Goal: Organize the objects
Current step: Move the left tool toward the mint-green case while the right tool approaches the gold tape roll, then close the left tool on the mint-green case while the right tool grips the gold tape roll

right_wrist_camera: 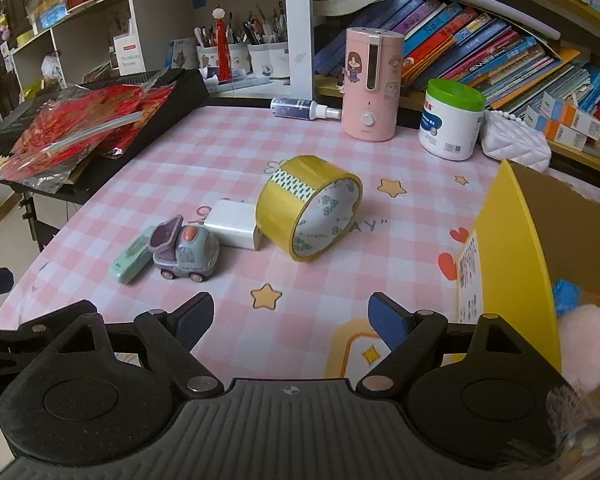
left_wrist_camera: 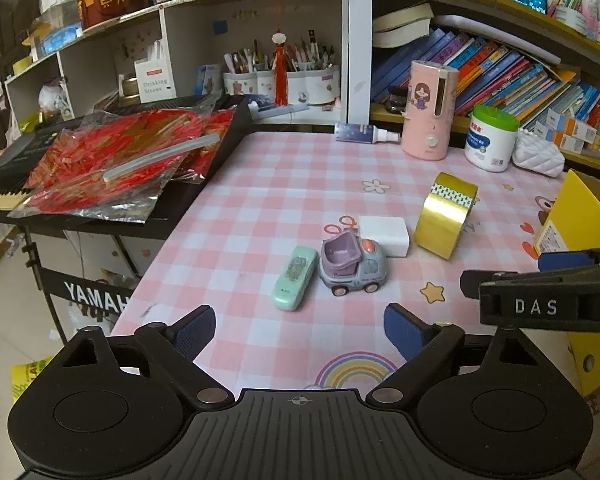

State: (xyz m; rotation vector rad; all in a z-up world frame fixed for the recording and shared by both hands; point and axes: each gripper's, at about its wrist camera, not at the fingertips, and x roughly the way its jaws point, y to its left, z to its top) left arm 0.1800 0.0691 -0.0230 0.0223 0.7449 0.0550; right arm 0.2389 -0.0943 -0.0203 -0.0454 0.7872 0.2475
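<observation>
Left wrist view
Left gripper (left_wrist_camera: 300, 330): jaws wide, nothing between the blue pads; tablecloth shows through the gap.
Writing: "YAMAHA" partly visible on the keyboard stand (left_wrist_camera: 96, 298) at 9 o'clock; "DAS" on the right gripper (left_wrist_camera: 540, 280) entering at 3 o'clock; "Drinking Straws" on a white box (left_wrist_camera: 154, 80) on the shelf at 11 o'clock.
Toy truck (left_wrist_camera: 352, 266): on the pink checked tablecloth (left_wrist_camera: 260, 184), at 12 o'clock from the pads, apart from them.
Mint case (left_wrist_camera: 294, 278): just beside the truck, on its 9 o'clock side.
White block (left_wrist_camera: 384, 234): behind the truck, touching or nearly so; cannot tell.
Gold tape roll (left_wrist_camera: 446, 220): on its edge, at 1 o'clock, near the block.

Right wrist view
Right gripper (right_wrist_camera: 290, 316): jaws wide, empty.
Writing: "AY" printed on the cloth by the tape; jar label too small to read.
Gold tape roll (right_wrist_camera: 308, 206): at 12 o'clock, well apart from the pads.
Toy truck (right_wrist_camera: 186, 254): at 10 o'clock.
Yellow box (right_wrist_camera: 512, 248): open, at 3 o'clock; pink plush (right_wrist_camera: 588, 340) at its near corner.
</observation>
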